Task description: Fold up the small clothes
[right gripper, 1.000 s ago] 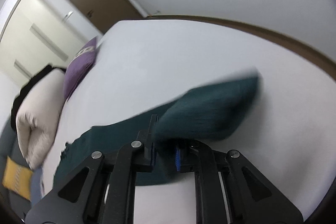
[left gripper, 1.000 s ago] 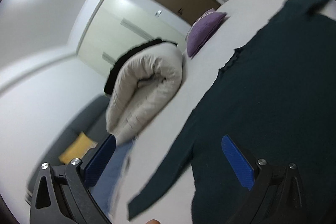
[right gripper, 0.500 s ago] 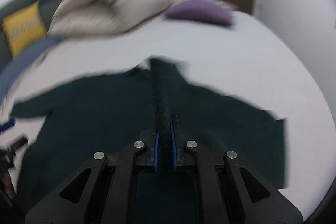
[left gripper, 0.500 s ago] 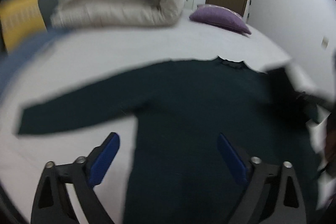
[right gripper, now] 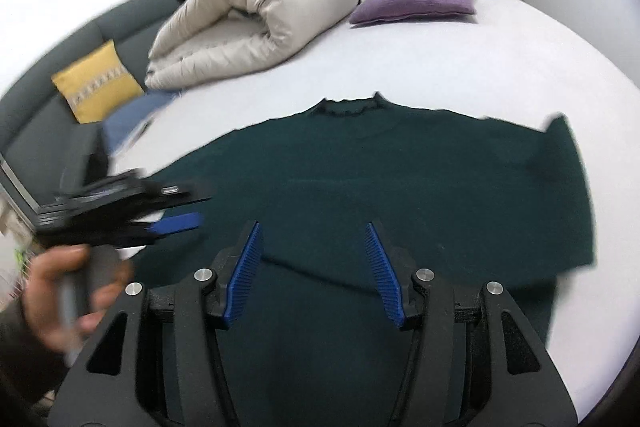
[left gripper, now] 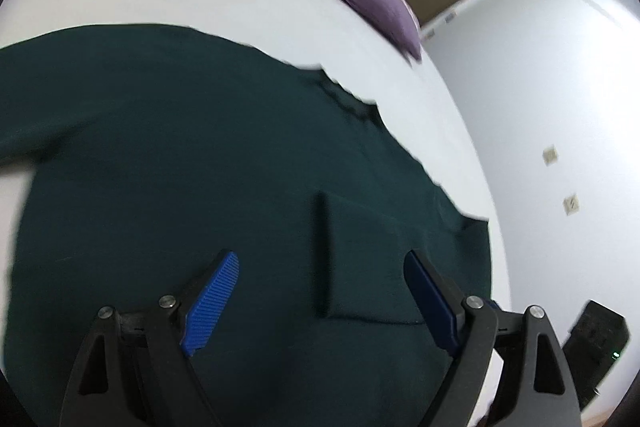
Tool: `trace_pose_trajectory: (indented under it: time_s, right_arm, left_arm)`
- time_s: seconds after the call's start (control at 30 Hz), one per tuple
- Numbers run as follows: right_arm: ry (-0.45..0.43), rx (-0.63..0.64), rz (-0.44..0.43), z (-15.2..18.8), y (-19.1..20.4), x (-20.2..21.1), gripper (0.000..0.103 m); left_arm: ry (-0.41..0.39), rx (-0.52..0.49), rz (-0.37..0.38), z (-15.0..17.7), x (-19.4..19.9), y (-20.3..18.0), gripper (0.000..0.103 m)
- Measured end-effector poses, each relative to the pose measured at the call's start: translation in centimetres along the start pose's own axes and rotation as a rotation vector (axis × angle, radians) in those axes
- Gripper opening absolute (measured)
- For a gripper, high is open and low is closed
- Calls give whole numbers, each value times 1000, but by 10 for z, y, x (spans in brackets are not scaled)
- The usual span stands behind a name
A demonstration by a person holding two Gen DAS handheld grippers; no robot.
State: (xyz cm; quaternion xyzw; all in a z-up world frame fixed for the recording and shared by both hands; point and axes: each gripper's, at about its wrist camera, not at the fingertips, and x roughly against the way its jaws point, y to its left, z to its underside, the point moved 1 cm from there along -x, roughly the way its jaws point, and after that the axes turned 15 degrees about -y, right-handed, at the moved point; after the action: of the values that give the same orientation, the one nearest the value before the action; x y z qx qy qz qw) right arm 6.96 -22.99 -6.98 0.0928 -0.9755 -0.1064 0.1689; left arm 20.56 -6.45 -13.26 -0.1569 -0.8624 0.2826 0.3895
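A dark green long-sleeved sweater [right gripper: 400,179] lies flat on the white bed [right gripper: 460,55], collar away from me. Its right sleeve is folded in across the body; the cuff edge shows in the left wrist view [left gripper: 324,251]. My right gripper [right gripper: 316,271] is open and empty just above the sweater's lower middle. My left gripper [left gripper: 320,303] is open and empty over the sweater [left gripper: 200,167]; it also shows blurred at the left of the right wrist view [right gripper: 176,223], held by a hand.
A rolled beige duvet [right gripper: 256,27] and a purple cushion [right gripper: 416,1] lie at the head of the bed. A grey sofa with a yellow cushion [right gripper: 96,87] stands at the left. A blue cloth [right gripper: 132,119] lies at the bed's left edge.
My right gripper has let go of the sleeve and opened; the sleeve now lies folded across the body. My left gripper has swung over the sweater, still open.
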Motion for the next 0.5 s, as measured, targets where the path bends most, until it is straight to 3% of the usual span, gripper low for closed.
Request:
trace_pose_trajectory:
  time_s: [0.13,0.27,0.37,0.43,0.5]
  right_arm:
    - [-31,-90,74,6,-45,38,52]
    - [-63,-234,141,10,-100,62,52]
    - [-108,-273,172,15,-127,62,52]
    - [-126,-299,184,15,-143,70,52]
    - [-133,-305,202,15,-154,76,52]
  left_arm:
    - [92,-21,-23,10,-42,-22,73]
    - [89,-53,-50,10,-54,-36,71]
    - [99,-94,-82,11,-57,-42,44]
    - [102,-125,-111,12,-56,-41,32]
    - [100,-158,-128,11,-55,-45,27]
